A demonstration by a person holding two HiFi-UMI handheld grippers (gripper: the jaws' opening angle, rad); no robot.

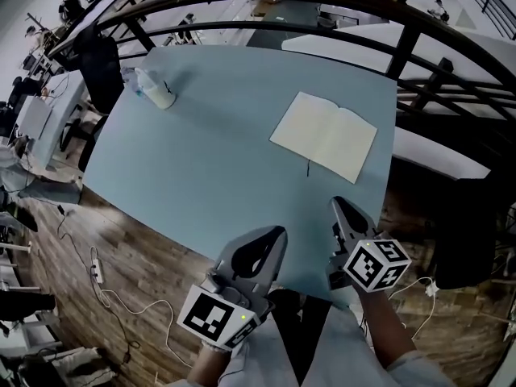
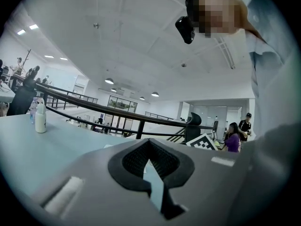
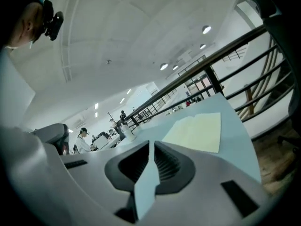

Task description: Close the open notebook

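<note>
Head view: one open notebook (image 1: pixel 324 135) is lying flat near the table's (image 1: pixel 210 168) right edge. One bottle (image 1: pixel 159 92) is standing far left, with bare top between them. You're holding the left gripper (image 1: pixel 272 234) and right gripper (image 1: pixel 340 205) at the near edge.
Left gripper view: the jaws are pressing together, empty.
Right gripper view: likewise, and they are pointing toward the notebook.

Open notebook with blank cream pages (image 1: pixel 324 135): lies flat on the pale blue table top (image 1: pixel 201 160), both pages face up. Sits upper right of centre in the head view, near the table's right edge, set at a slant. A thin dark ribbon (image 1: pixel 307 168) pokes out below the centre crease. Right gripper view: right of centre (image 3: pixel 197 132), flat, pale yellow.
</note>
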